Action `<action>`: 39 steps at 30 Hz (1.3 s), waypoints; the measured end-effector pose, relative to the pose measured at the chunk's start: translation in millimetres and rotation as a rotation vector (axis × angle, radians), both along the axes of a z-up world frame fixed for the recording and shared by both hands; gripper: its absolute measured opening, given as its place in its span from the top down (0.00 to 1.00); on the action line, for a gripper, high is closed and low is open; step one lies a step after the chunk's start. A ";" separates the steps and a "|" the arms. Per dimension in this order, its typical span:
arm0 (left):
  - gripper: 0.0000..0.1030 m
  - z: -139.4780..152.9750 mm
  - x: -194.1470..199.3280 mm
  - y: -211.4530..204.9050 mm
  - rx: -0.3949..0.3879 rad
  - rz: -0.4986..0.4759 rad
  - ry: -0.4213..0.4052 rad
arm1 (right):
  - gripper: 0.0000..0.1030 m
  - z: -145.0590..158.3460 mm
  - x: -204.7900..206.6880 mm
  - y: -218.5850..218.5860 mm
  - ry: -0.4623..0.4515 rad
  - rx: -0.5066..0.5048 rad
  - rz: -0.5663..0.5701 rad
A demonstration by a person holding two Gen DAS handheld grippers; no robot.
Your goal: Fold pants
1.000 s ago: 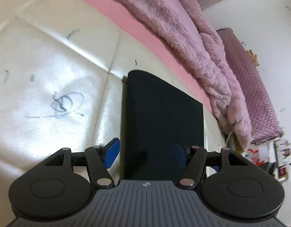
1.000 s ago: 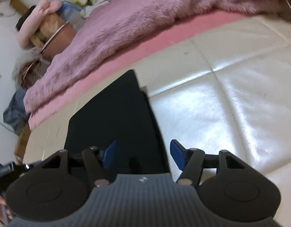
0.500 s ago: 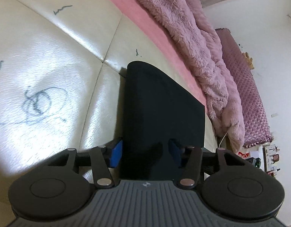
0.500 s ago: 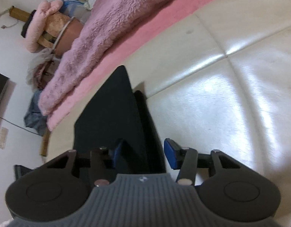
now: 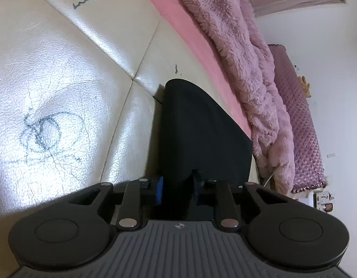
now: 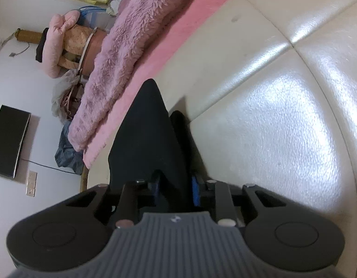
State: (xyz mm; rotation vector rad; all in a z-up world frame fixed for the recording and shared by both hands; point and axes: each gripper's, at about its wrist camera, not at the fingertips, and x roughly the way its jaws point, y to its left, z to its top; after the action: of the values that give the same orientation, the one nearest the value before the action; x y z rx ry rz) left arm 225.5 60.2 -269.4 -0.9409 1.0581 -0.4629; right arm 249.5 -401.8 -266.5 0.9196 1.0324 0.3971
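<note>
1. Your left gripper (image 5: 177,191) is closing, its blue pads pinching the near edge of the black pants (image 5: 201,134) at lower centre of the frame
2. Your right gripper (image 6: 176,191) is closing too, the same pants' (image 6: 150,143) edge between its pads
3. The folded pants lie on the cream leather cushion (image 5: 62,81), below the pink fluffy blanket (image 5: 248,69)
</note>
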 end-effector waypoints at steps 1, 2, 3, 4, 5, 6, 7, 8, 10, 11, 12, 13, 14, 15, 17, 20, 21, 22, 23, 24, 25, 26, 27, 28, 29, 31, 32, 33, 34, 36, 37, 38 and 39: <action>0.78 2.0 0.1 0.8 0.012 0.004 0.002 | 0.82 3.6 -1.1 2.5 -0.003 -0.016 -0.001; 0.78 5.6 -0.3 0.9 0.030 0.007 -0.003 | 0.84 7.4 -2.3 4.9 -0.005 -0.031 -0.002; 0.79 9.3 0.2 0.3 0.053 0.007 -0.013 | 0.85 11.5 -3.7 7.9 -0.006 -0.045 -0.003; 0.80 13.3 0.5 0.9 0.073 0.005 -0.019 | 0.87 14.8 -5.1 9.4 -0.010 -0.053 -0.003; 0.80 16.8 1.1 2.9 0.079 0.002 -0.020 | 0.89 18.9 -7.6 10.2 -0.016 -0.060 0.000; 0.81 19.5 2.0 4.8 0.081 0.000 -0.021 | 0.89 23.2 -11.4 11.1 -0.021 -0.070 0.008; 0.81 23.8 2.6 7.1 0.086 -0.007 -0.028 | 0.89 28.7 -14.1 14.6 -0.025 -0.084 0.016; 0.81 28.0 2.8 9.0 0.097 -0.015 -0.037 | 0.90 33.8 -16.5 17.9 -0.029 -0.092 0.022; 0.82 36.2 3.1 13.2 0.124 -0.029 -0.042 | 0.90 43.1 -20.4 26.9 -0.037 -0.096 0.032; 0.82 39.9 3.5 16.6 0.133 -0.037 -0.045 | 0.90 46.8 -21.7 31.9 -0.038 -0.097 0.036; 0.82 43.3 3.8 22.0 0.139 -0.040 -0.048 | 0.90 50.5 -23.0 37.4 -0.040 -0.098 0.041; 0.82 46.3 4.9 27.1 0.139 -0.041 -0.049 | 0.90 54.4 -24.0 44.6 -0.044 -0.098 0.047; 0.82 49.2 6.0 32.3 0.141 -0.040 -0.053 | 0.90 57.9 -24.1 52.0 -0.050 -0.099 0.052; 0.82 53.1 7.3 40.1 0.146 -0.037 -0.059 | 0.90 61.2 -24.6 58.6 -0.058 -0.098 0.057; 0.82 60.0 11.1 53.4 0.144 -0.028 -0.071 | 0.90 67.4 -22.3 75.5 -0.076 -0.089 0.063; 0.82 72.2 19.4 79.1 0.149 -0.007 -0.092 | 0.90 74.1 -15.2 97.7 -0.096 -0.068 0.064; 0.82 76.8 22.2 86.8 0.157 0.000 -0.103 | 0.90 75.2 -12.3 105.3 -0.099 -0.055 0.059; 0.82 81.6 27.0 96.0 0.171 0.007 -0.111 | 0.90 76.3 -7.8 114.8 -0.101 -0.045 0.055; 0.82 85.4 30.8 102.4 0.187 0.011 -0.114 | 0.90 77.2 -3.7 124.1 -0.105 -0.042 0.057; 0.82 88.6 34.8 109.0 0.204 0.018 -0.115 | 0.90 78.3 1.6 133.6 -0.111 -0.041 0.060; 0.82 91.1 39.0 113.4 0.216 0.025 -0.116 | 0.90 79.2 6.3 144.3 -0.119 -0.040 0.065; 0.82 92.8 43.5 117.8 0.226 0.031 -0.116 | 0.90 79.9 11.3 153.6 -0.123 -0.038 0.067; 0.82 94.0 48.2 122.7 0.238 0.037 -0.118 | 0.90 80.2 16.9 164.7 -0.127 -0.034 0.067; 0.82 94.8 52.9 125.8 0.248 0.038 -0.122 | 0.90 80.2 22.6 172.9 -0.130 -0.028 0.065; 0.82 95.5 58.0 128.3 0.258 0.039 -0.124 | 0.90 79.5 26.5 178.9 -0.133 -0.021 0.064; 0.82 94.7 68.3 132.2 0.275 0.036 -0.131 | 0.90 75.7 37.8 190.1 -0.137 -0.011 0.065; 0.82 93.2 73.9 133.0 0.281 0.034 -0.133 | 0.90 73.8 43.2 194.4 -0.134 -0.007 0.063; 0.82 90.5 80.3 133.5 0.284 0.028 -0.134 | 0.90 71.3 48.0 197.5 -0.130 -0.005 0.059; 0.82 88.0 86.6 136.3 0.285 0.021 -0.133 | 0.90 68.2 53.5 200.5 -0.124 -0.005 0.052; 0.82 79.1 97.1 134.2 0.285 0.008 -0.129 | 0.90 62.1 61.9 204.4 -0.111 -0.010 0.040; 0.82 74.5 101.1 135.3 0.282 0.002 -0.123 | 0.90 58.5 65.9 205.9 -0.103 -0.014 0.035; 0.82 68.0 104.1 135.8 0.280 -0.005 -0.118 | 0.90 54.9 68.7 206.0 -0.095 -0.019 0.031; 0.82 62.0 106.5 135.1 0.282 -0.007 -0.118 | 0.90 50.9 71.0 205.9 -0.087 -0.027 0.029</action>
State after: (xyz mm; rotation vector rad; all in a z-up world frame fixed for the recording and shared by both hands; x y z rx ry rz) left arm 332.0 195.3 -207.4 -0.6530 0.9893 -0.3590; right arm 320.5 -195.9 -215.7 0.8569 0.9699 0.4432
